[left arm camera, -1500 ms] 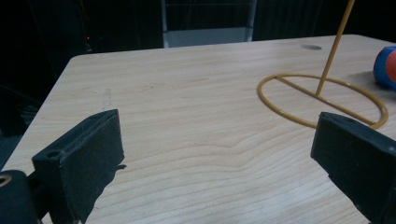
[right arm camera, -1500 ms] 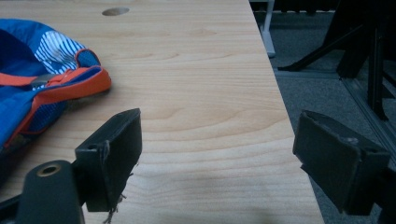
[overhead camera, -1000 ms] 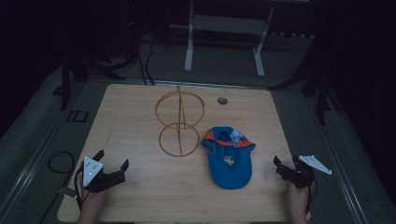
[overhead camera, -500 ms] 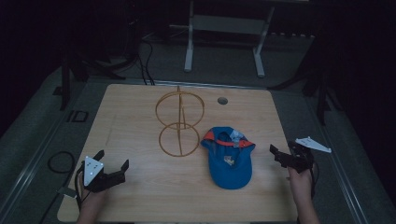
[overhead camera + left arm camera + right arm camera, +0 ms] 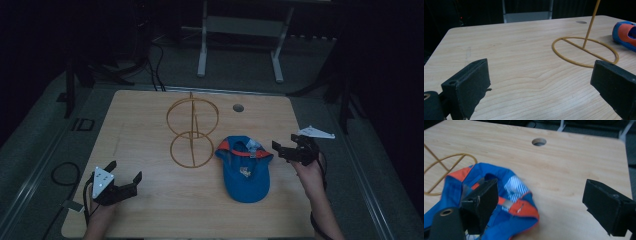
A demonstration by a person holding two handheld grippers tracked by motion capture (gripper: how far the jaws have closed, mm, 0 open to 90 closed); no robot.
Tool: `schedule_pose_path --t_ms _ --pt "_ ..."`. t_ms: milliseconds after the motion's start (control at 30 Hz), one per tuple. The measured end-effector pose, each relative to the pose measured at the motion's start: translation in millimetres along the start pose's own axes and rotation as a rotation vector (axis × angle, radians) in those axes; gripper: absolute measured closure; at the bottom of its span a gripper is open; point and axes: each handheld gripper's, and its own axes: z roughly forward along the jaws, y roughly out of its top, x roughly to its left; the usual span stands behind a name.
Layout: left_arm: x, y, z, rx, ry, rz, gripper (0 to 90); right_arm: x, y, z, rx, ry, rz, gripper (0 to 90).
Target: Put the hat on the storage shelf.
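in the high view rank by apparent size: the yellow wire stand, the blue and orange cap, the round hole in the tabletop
1. Yellow wire ring stand, largest, though upright and only outline.
2. Blue and orange fabric cap, a little smaller in span; close enough that the order with the stand is unsure.
3. Round hole in the wooden tabletop, clearly smallest.

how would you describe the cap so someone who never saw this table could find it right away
Start at the wooden table and find the tall yellow wire stand near its middle. Just to the right of the stand's base ring, toward the right gripper, lies the cap. It is the one soft cloth thing there, bright blue with orange trim, lying flat.
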Motion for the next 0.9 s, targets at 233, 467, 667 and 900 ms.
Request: schedule_pose_path --t_ms 233,467,667,900 --pt "-1.9 -0.8 1.5 0.014 -0.017 0.007 2.8 6.3 14.5 25.3 0.002 0.073 -0.011 14.3" --pt "-3.8 -0.3 2.4 0.039 -0.025 0.014 2.8 12.9 13.6 57.2 0.061 0.097 -0.044 24.9" --pt "-5.1 1.0 2.0 0.048 -0.026 0.01 2.9 17.2 3.9 81.4 0.145 0.096 -0.09 34.1" --pt "-6.0 1.1 2.8 0.061 -0.029 0.009 2.8 18.9 -12.9 110.2 0.229 0.119 -0.09 38.8"
